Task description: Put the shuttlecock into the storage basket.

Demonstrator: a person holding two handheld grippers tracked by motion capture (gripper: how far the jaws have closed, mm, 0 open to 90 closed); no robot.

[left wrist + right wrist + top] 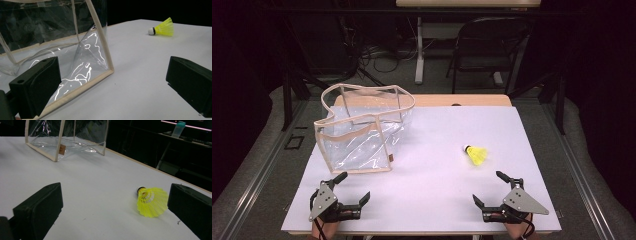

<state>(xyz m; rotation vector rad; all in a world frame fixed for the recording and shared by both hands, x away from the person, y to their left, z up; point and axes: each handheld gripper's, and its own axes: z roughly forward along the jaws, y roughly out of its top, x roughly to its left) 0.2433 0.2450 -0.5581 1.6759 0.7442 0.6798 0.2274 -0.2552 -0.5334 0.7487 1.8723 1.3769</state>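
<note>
A clear plastic bag (362,127) with beige trim stands open-topped on the left half of the white table sheet (432,150). A yellow shuttlecock (476,154) lies on its side at the right. My left gripper (353,188) rests near the front edge, open and empty, just in front of the bag's near corner (110,71). My right gripper (491,188) is open too, nothing between its jaws, a short way in front of the shuttlecock (151,201). In the left gripper view the shuttlecock (162,28) lies far off to the right.
The sheet covers a wooden table whose far edge (462,100) shows behind it. A folding chair (487,42) and a table leg (419,50) stand on the floor beyond. A teal-lidded cup (179,129) sits on a distant shelf.
</note>
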